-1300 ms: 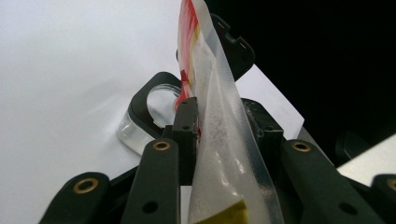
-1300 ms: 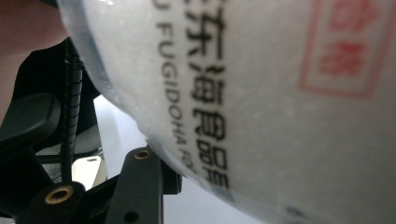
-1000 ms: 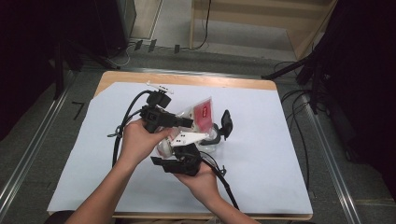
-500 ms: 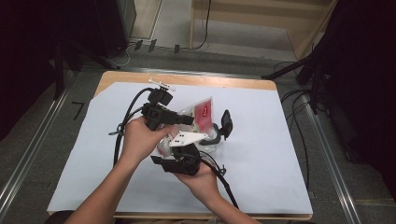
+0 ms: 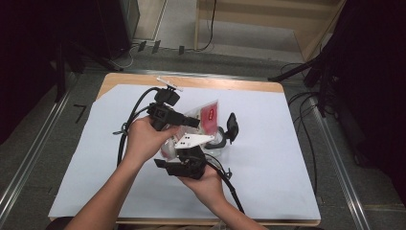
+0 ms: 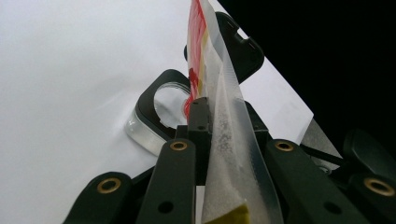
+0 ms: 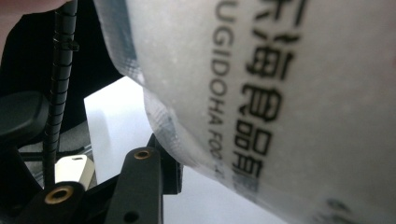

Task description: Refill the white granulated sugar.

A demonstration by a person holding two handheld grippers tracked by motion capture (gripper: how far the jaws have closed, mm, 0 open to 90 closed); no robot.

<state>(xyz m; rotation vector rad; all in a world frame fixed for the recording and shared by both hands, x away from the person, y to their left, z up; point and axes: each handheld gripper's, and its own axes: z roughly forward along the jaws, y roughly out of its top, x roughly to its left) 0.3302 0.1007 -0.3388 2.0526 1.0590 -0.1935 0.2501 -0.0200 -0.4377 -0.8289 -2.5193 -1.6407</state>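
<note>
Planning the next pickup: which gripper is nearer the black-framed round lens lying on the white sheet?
Right. The right gripper sits beside the black-framed round lens; the left gripper hangs up-left of it, clamping the translucent red-printed pouch.

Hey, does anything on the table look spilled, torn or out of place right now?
Nothing looks spilled or torn. The snack packet is held off the white sheet between the left gripper and the right gripper. A black clear-lensed object lies beside them.

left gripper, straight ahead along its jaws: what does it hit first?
The left gripper is already shut on the clear packet. Beyond that, probably the black clip-like holder with a clear ring, lying on the white sheet; depth is unclear.
</note>
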